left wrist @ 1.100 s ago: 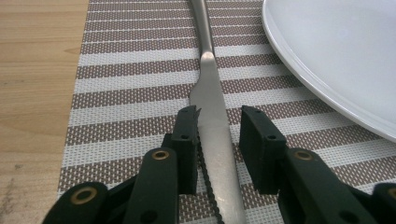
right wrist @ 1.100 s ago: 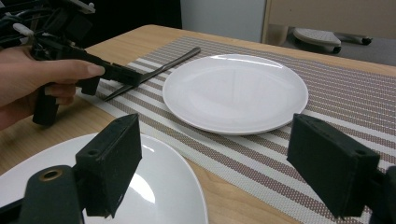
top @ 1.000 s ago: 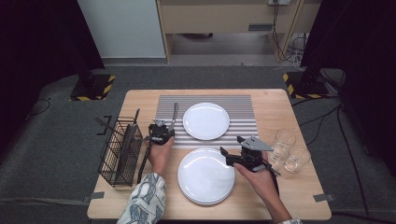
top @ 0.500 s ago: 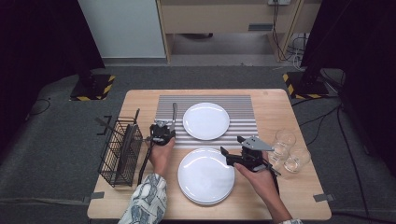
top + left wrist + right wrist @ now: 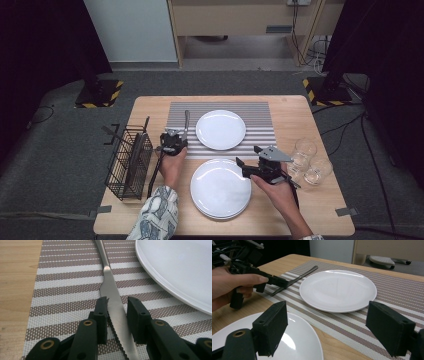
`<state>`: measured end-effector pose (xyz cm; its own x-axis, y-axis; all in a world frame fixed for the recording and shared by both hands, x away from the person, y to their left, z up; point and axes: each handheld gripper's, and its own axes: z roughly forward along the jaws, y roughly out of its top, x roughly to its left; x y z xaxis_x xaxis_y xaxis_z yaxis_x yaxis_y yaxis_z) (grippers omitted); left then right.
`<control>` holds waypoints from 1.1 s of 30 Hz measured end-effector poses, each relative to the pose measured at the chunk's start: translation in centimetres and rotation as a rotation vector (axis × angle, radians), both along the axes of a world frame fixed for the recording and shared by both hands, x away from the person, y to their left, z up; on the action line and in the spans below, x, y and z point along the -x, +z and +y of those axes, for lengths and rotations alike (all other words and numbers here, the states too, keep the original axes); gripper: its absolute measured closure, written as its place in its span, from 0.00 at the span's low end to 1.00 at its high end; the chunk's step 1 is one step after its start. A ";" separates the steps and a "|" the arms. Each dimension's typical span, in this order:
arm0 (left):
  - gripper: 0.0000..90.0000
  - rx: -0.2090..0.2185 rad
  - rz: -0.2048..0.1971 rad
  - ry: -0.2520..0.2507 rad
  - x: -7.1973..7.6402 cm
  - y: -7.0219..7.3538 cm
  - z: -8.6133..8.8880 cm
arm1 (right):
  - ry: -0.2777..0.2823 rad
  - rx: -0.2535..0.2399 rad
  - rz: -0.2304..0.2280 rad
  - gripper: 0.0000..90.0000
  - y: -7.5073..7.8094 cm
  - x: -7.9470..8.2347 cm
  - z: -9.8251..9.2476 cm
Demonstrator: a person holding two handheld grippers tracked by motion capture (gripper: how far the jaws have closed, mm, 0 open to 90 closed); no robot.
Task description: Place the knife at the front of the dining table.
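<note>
A steel knife (image 5: 113, 290) lies on the striped placemat (image 5: 260, 112), left of the far white plate (image 5: 220, 129). My left gripper (image 5: 117, 302) is low over the mat with the serrated blade between its jaws. The left pad (image 5: 102, 312) touches the blade's edge and the right pad (image 5: 136, 315) stands a little apart, so it is open. From the high view, the left gripper (image 5: 180, 135) sits at the knife's (image 5: 186, 120) near end. My right gripper (image 5: 247, 155) hovers wide open by the near white plate (image 5: 220, 187), with nothing between its pads (image 5: 272, 327).
A black wire basket (image 5: 129, 162) holding cutlery stands at the table's left edge. Three clear glasses (image 5: 305, 148) cluster at the right side, just beyond my right hand. The placemat's far right part is bare.
</note>
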<state>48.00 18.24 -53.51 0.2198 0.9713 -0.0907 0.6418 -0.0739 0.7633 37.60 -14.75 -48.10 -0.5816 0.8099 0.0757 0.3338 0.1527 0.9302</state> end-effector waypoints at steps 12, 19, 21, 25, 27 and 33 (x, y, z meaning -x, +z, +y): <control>0.78 -0.005 -0.002 0.007 0.0 0.0 0.0 | -0.001 0.000 0.000 0.19 0.0 0.0 0.0; 0.77 -0.005 -0.002 0.019 0.1 0.0 0.1 | 0.001 0.001 0.001 0.19 0.0 0.0 0.0; 0.77 -0.005 -0.002 0.011 0.0 0.0 0.2 | 0.001 -0.001 0.003 0.19 0.0 0.0 0.0; 0.77 -0.012 -0.002 0.006 0.0 0.0 0.1 | 0.001 0.000 0.007 0.19 -0.1 0.0 0.1; 0.76 -0.015 -0.003 0.004 0.1 0.0 0.1 | 0.002 0.001 0.007 0.19 -0.1 0.0 0.1; 0.76 -0.019 -0.005 0.003 0.1 0.0 0.1 | 0.003 0.005 0.006 0.19 -0.2 -0.1 0.1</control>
